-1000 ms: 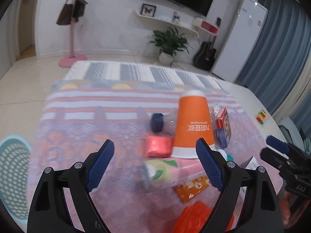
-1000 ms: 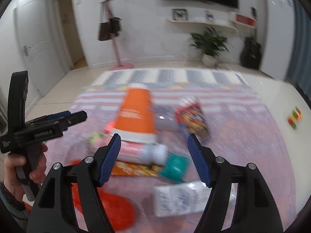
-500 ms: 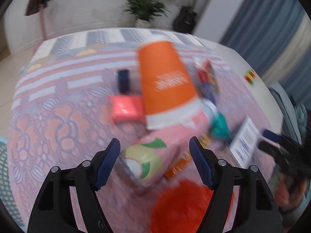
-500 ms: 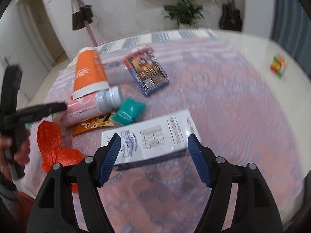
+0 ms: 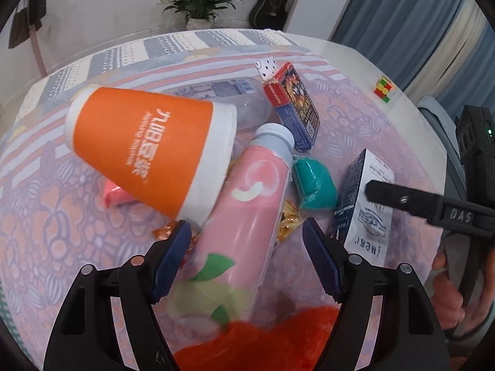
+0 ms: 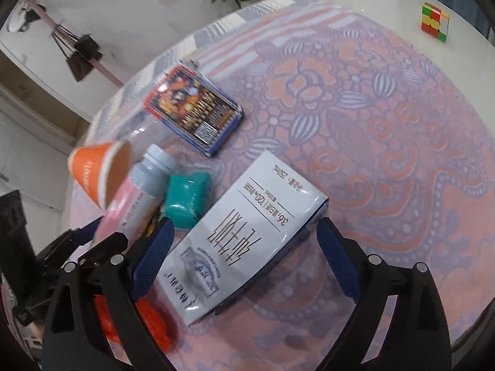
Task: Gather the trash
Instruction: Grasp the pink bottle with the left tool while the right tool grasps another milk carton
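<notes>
Trash lies in a heap on the patterned cloth [image 6: 386,130]. My left gripper [image 5: 246,224] is open and straddles a pink bottle [image 5: 247,213] lying on its side; the pads do not touch it. An orange paper cup [image 5: 139,145] leans beside the bottle, with a teal packet [image 5: 314,185] to its right. My right gripper [image 6: 244,225] hangs over a white milk carton [image 6: 247,235]. Its jaws are opening, with the carton between them, unpressed. A red-and-blue box [image 6: 195,111] and a clear bottle [image 5: 222,92] lie farther back.
An orange plastic bag [image 5: 263,343] lies under the left gripper. A snack wrapper [image 5: 287,219] and a pink packet [image 5: 116,194] sit in the heap. A colour cube [image 6: 434,21] stands on the white table beyond the cloth. A hand holds the right gripper [image 5: 402,199].
Both grippers have dropped toward the heap and tilted down. The left one now straddles the pink bottle. The right one rolled, came over the carton, and its jaws spread wider.
</notes>
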